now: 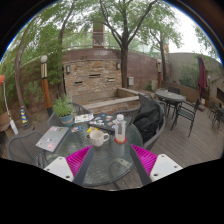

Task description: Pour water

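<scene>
Gripper [108, 163]: one, two white fingers each with a magenta pad [143, 158] on the inner face, spread wide apart and grasping nothing; open air and table edge lie between them.

Round glass-topped patio table with dark metal frame [75, 168]: one, just ahead of the fingers; its near rim curves between the two pads. Bare glass shows on the near right part of the top.

Clear plastic water bottle with orange cap [120, 128]: one, upright on the table beyond the fingers, nearer the right finger, apart from both. A label band is there; no writing can be read.

Yellow cup [99, 139]: one, left of the bottle, near it.

Flat magazine or booklet [52, 138]: one, on the table's left side; print illegible.

Potted green plant [63, 108]: one, at the far left of the table.

Dark mesh patio chair [150, 118]: one, right of the table.

Second dark table with chairs [172, 100]: one set, far right, across open wooden decking.

Stone fireplace wall [92, 75]: one, far, with trees behind.
</scene>
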Tool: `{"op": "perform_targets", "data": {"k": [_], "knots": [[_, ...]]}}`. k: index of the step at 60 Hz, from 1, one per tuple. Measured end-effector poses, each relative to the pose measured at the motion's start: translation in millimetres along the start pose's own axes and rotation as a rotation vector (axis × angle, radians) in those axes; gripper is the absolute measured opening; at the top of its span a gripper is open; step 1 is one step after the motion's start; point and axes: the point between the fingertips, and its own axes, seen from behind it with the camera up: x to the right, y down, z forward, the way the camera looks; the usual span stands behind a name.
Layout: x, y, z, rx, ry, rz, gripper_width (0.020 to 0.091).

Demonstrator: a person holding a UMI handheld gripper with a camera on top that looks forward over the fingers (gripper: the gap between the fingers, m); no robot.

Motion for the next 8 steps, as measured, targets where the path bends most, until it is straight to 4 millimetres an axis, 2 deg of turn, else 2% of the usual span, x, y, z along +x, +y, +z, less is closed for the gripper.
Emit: {"op": "perform_targets", "data": {"k": [4, 8], "knots": [[-8, -6, -27, -0.012, -0.003, 0.014, 0.0827], [-8, -11, -50, -0.020, 0.002, 0.022, 0.0827]]}}
